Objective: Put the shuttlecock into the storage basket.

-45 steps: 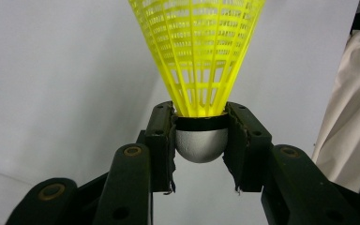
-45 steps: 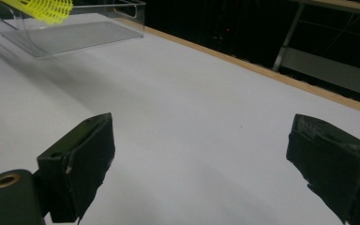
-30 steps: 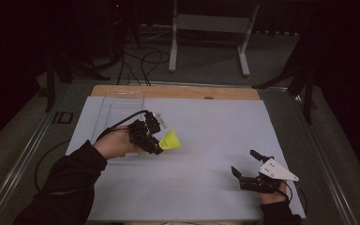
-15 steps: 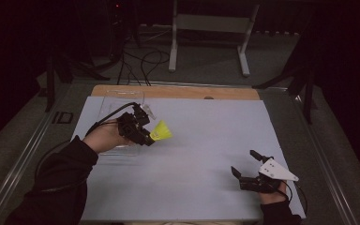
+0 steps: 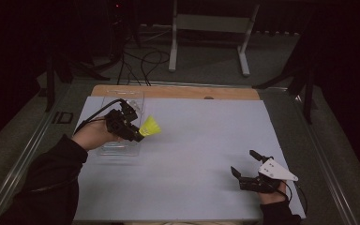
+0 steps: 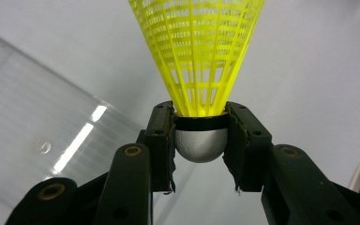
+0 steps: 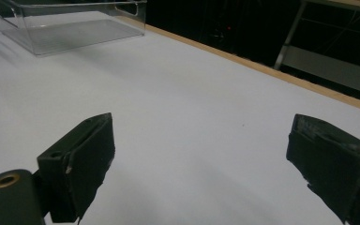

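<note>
Left gripper (image 5: 138,134) clamps a yellow shuttlecock (image 5: 150,127) by its grey rounded cap, jaws pressed to both sides, skirt pointing away from the hand. It is held off the table, at the right edge of the clear plastic bin (image 5: 122,149). Right gripper (image 5: 245,164) rests on the white tabletop (image 5: 201,136), jaws spread wide, holding nothing.

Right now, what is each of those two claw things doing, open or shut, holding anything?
Left gripper: shut on the yellow shuttlecock, clamped at its grey tip.
Right gripper: open, holding nothing, low over the white table.
</note>
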The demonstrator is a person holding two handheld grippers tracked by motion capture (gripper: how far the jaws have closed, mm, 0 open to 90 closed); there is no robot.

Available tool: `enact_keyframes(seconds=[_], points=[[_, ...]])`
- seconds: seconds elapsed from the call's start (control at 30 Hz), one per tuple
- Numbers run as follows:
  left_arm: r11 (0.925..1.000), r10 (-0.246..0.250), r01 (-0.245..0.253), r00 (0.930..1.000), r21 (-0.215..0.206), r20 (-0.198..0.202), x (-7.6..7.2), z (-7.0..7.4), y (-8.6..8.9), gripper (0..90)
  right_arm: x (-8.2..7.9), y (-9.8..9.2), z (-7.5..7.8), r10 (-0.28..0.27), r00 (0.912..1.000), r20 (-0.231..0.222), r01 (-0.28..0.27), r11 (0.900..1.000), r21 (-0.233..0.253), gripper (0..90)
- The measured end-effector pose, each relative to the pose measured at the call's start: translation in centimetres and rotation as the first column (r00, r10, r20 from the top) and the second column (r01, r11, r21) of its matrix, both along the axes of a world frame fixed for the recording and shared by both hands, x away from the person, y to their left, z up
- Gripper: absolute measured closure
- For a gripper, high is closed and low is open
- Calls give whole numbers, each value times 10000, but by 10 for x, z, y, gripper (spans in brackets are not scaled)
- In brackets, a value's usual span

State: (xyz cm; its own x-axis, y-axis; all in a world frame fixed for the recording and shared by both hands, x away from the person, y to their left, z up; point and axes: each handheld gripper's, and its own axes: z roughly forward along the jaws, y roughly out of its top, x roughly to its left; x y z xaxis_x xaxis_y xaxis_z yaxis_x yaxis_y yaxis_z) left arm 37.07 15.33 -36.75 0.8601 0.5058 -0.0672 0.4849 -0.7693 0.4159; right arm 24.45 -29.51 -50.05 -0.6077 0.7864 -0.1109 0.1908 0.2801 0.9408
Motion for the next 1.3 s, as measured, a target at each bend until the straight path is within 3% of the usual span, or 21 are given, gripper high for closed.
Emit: enact_keyframes(seconds=[0.63,0.83,1.3], points=[[9971,721,-727,9971,221,241,7,3,49,652,0,1,0,20,10000,4,-20,10000,-25,80],[9930,1041,-1049,9944,545,171,10,0,64,652,1,1,-1,10,10000,-19,-10,10000,-25,80],[9845,1614,-1611,9869,697,19,13,-3,92,652,1,1,-2,39,10000,-56,-39,10000,-26,80]])
